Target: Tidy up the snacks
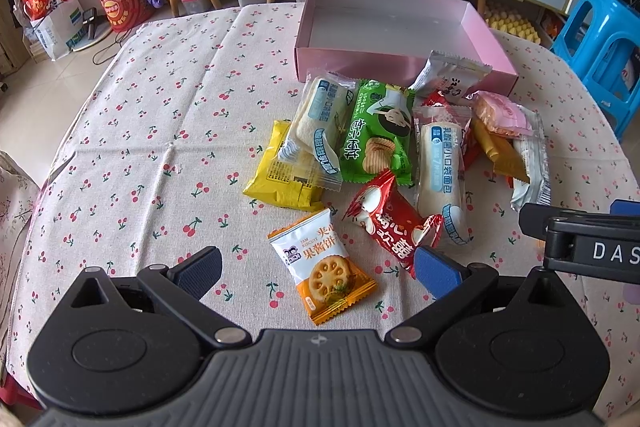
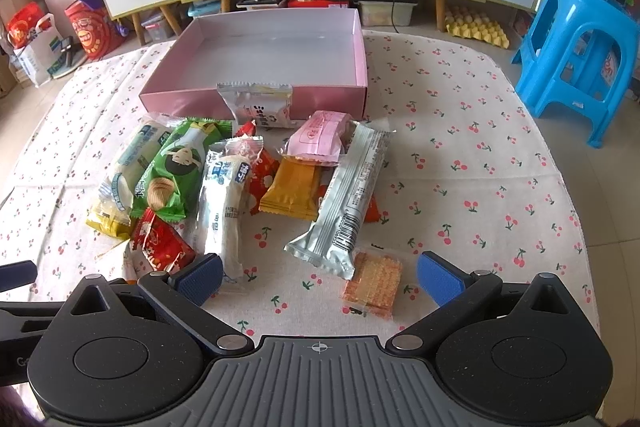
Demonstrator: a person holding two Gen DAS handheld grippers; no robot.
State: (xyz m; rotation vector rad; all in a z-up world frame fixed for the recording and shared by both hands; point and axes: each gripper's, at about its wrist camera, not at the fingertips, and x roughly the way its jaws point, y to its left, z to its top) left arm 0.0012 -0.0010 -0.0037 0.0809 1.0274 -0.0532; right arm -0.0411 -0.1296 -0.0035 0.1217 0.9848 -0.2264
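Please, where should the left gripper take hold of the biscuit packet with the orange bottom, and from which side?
Grip the biscuit packet across its flat middle, coming from straight above. It lies flat and alone on the tablecloth, already between the open fingers of the left gripper. Its crimped ends are thin and would probably slip, while the sides are free of other snacks.

Bright soft daylight — sharp, fisheye-bowed edges

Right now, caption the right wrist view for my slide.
Open right tongs hover over wafer packet; snack pile before empty pink box.
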